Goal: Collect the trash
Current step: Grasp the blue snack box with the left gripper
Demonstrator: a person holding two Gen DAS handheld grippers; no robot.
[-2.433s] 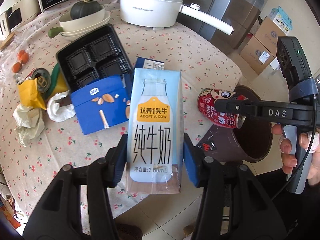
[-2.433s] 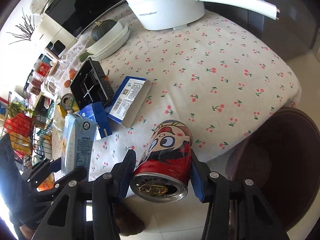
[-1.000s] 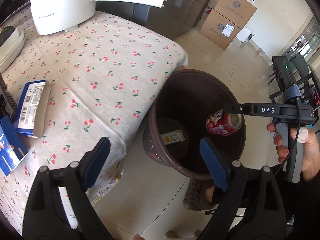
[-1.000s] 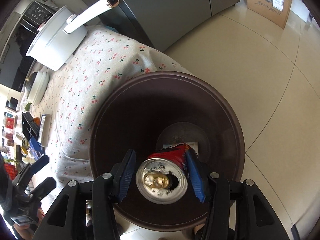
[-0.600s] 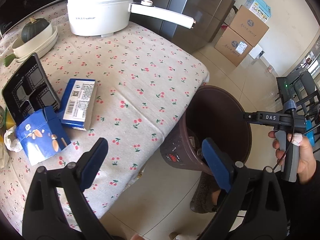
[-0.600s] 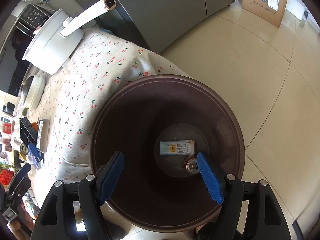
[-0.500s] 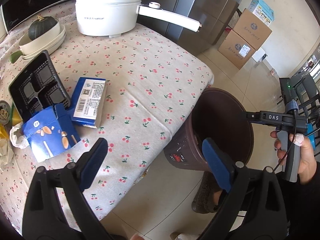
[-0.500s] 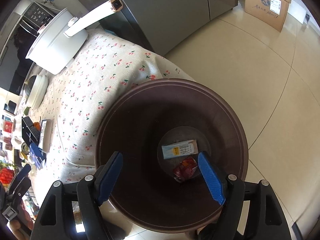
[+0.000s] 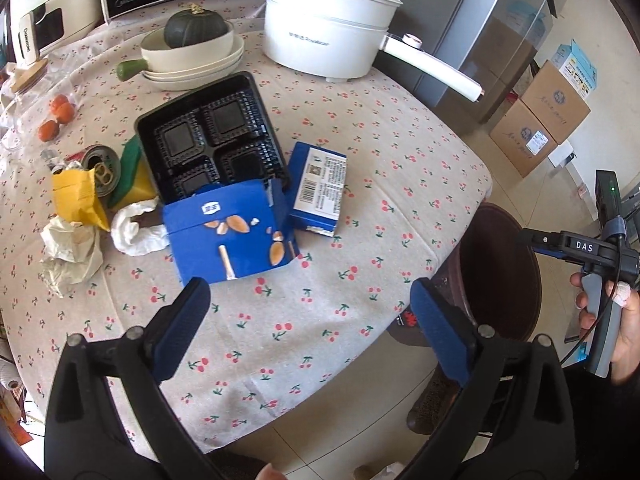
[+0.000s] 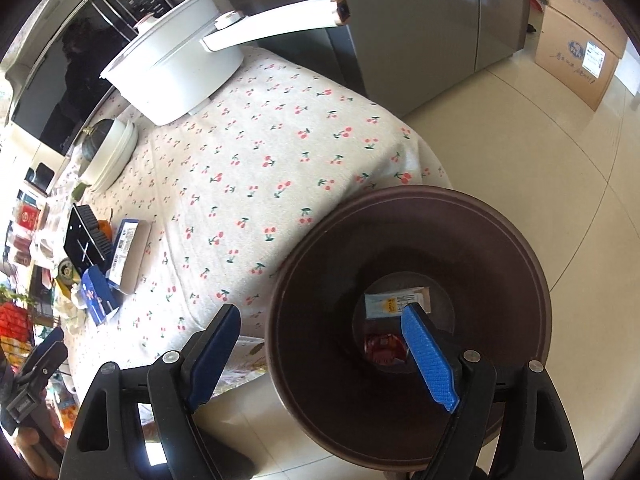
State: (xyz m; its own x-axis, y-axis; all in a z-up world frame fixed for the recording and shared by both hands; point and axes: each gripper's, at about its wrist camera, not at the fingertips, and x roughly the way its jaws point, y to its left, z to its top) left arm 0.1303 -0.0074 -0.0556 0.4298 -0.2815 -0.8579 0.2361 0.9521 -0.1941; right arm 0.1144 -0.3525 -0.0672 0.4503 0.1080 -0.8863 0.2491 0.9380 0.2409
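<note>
Both grippers are empty with their jaws spread wide. The left gripper [image 9: 310, 320] hovers over the near edge of the table [image 9: 400, 152] with its cherry-print cloth, facing the remaining trash: a torn blue snack box [image 9: 230, 234] lies just ahead, overlapping the corner of a black plastic tray [image 9: 212, 136], with a smaller blue carton [image 9: 320, 188] just beside it on the right. Further left sit a crumpled white wrapper [image 9: 136, 230], a wad of tissue [image 9: 70, 252], a yellow packet [image 9: 76, 196] and an opened can [image 9: 102, 168] on its side. The right gripper [image 10: 320, 354] hangs above the brown trash bin [image 10: 408, 420], which stands on the floor against the table's corner; one fingertip is over the bin's opening, the other outside its rim. At the bottom of the bin lie a milk carton [image 10: 384, 306] and a red can [image 10: 382, 348], close together. A white electric pot [image 9: 328, 32] with a long handle stands at the table's far side.
</note>
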